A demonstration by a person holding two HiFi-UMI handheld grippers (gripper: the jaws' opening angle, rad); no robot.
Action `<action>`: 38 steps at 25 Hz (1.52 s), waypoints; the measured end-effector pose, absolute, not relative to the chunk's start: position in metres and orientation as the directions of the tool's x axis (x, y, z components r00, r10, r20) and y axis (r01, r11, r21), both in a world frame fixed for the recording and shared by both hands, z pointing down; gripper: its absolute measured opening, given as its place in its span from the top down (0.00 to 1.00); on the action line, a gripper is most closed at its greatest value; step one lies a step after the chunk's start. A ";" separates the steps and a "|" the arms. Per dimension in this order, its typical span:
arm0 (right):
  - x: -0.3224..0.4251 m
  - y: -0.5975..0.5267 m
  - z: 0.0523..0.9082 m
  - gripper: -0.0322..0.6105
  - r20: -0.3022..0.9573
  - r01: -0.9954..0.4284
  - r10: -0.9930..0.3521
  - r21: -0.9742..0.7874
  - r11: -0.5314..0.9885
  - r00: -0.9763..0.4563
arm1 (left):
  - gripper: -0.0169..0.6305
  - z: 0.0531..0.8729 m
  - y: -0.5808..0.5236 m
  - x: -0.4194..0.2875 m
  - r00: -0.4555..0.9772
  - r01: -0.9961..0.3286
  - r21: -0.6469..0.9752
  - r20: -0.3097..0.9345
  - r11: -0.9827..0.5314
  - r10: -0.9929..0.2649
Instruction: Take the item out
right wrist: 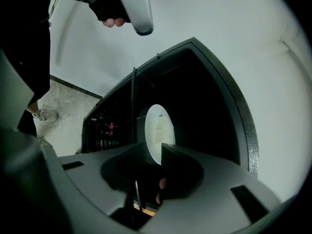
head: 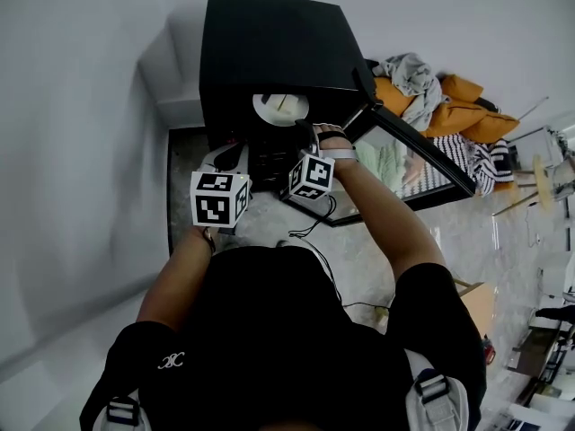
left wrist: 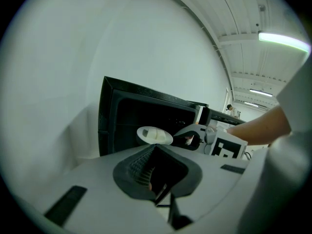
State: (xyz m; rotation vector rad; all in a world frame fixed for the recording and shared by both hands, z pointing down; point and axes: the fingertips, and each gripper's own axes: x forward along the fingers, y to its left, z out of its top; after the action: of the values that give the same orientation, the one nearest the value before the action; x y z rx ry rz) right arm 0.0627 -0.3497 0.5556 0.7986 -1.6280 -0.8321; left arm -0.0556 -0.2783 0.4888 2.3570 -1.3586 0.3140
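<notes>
Right gripper [right wrist: 155, 155]: plate [right wrist: 158, 128] rim is clenched between jaws; oven [right wrist: 214, 101] is seen beyond
Left gripper [left wrist: 155, 165]: jaws are pressed together, empty

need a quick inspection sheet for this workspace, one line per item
surface: pale stone floor; black oven stands on it, door open
job's things: white plate at the oven's mouth
clutter: heap of clothes and orange cushions beyond the door
grippers: right hand-held gripper shut on the plate's rim; left hand-held gripper jaws together, nothing between
cables: black cable on the floor
surroundings: white wall beside the oven; ceiling light lit
</notes>
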 end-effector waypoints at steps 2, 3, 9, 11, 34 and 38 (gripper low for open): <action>0.061 -0.350 0.561 0.79 0.543 -0.048 -0.820 0.828 0.559 -0.179 | 0.97 0.489 -0.277 -0.060 0.494 -0.869 0.229 0.385 -0.438 -0.780; 0.061 -0.351 0.563 0.79 0.557 -0.032 -0.812 0.821 0.570 -0.173 | 0.97 0.489 -0.276 -0.062 0.491 -0.871 0.230 0.385 -0.434 -0.782; 0.059 -0.357 0.567 0.79 0.624 -0.007 -0.766 0.774 0.633 -0.155 | 0.97 0.494 -0.276 -0.071 0.483 -0.874 0.268 0.389 -0.405 -0.785; 0.058 -0.360 0.568 0.79 0.634 0.017 -0.760 0.769 0.639 -0.141 | 0.97 0.496 -0.277 -0.072 0.483 -0.873 0.280 0.389 -0.399 -0.785; 0.059 -0.369 0.581 0.90 0.635 0.155 -0.770 0.769 0.620 -0.069 | 0.97 0.501 -0.280 -0.081 0.471 -0.881 0.260 0.399 -0.395 -0.787; 0.060 -0.360 0.579 0.90 0.632 0.156 -0.771 0.771 0.617 -0.075 | 0.97 0.503 -0.279 -0.081 0.472 -0.881 0.259 0.405 -0.396 -0.783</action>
State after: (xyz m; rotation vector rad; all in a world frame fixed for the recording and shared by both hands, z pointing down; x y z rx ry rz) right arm 0.0600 -0.3601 0.5789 0.5528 -1.4528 -0.8332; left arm -0.0814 -0.2786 0.5025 2.2879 -1.3870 0.3019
